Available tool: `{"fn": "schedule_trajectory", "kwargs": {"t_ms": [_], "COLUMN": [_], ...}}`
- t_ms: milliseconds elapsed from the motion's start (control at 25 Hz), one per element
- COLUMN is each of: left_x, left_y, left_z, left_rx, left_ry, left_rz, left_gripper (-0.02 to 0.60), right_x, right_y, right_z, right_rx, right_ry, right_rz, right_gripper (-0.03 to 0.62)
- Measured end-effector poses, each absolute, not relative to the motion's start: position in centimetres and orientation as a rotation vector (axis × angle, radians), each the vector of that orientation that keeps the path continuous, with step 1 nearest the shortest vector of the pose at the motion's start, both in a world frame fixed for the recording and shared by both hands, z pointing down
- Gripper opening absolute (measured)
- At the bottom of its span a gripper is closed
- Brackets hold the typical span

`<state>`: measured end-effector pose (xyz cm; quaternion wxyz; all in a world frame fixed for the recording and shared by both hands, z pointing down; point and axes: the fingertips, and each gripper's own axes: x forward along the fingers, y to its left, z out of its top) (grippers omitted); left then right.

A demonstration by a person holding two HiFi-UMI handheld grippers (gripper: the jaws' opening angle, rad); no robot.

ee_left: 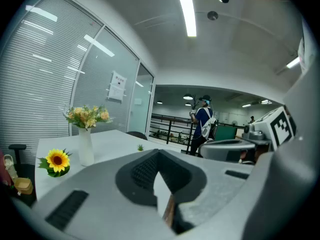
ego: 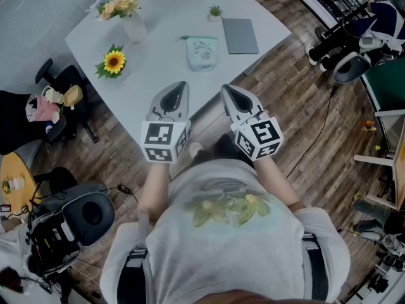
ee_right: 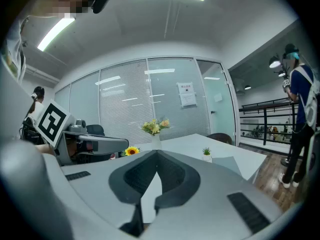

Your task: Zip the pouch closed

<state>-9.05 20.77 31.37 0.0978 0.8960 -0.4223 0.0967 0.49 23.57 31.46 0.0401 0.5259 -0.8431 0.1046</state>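
Note:
A pale green pouch [ego: 202,50] lies flat on the white table [ego: 164,68], past both grippers. My left gripper [ego: 180,86] is held at the table's near edge, jaws shut and empty. My right gripper [ego: 229,91] hangs just off that edge beside it, also shut with nothing in it. In the left gripper view my left gripper [ee_left: 159,153] shows its tips meeting over the table top; the pouch is hidden behind them. My right gripper [ee_right: 156,152] shows closed tips in the right gripper view, where the pouch is likewise out of sight.
On the table stand a white vase of flowers [ego: 130,12], a sunflower [ego: 114,62], a small potted plant [ego: 216,11] and a grey notebook [ego: 240,35]. Office chairs [ego: 60,97] stand left of the table. A person [ee_left: 204,124] stands by a railing further off.

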Motion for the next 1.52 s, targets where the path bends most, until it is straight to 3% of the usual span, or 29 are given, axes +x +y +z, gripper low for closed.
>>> {"fn": "schedule_trajectory", "kwargs": {"t_ms": [840,920,1000,1200,1520], "left_x": [-8.2,-8.4,-8.4,-8.2,-8.5], "left_y": [20.1,19.4,18.7,17.5,14.2], "left_z": [31.6,31.7,31.9,32.5,33.5], "left_rx": [2.700,2.702,2.712,2.726,2.710], "left_ry": [-1.192,-1.202,-1.207,-1.159,-1.153], "left_rz": [0.320,0.337,0.376,0.457,0.517], "left_gripper": [0.005,0.041,0.112,0.233,0.249], "right_x": [1.8,2.1,2.5,3.2,3.8], "right_y": [23.0,22.4,21.7,20.2,16.8], "right_z": [32.1,32.0,31.9,32.1,33.3], "right_rx": [1.559,1.557,1.542,1.468,1.382], "right_ry": [-2.598,-2.597,-2.603,-2.620,-2.598], "right_rz": [0.291,0.286,0.291,0.291,0.290], "right_gripper": [0.020,0.024,0.099,0.151,0.181]}}
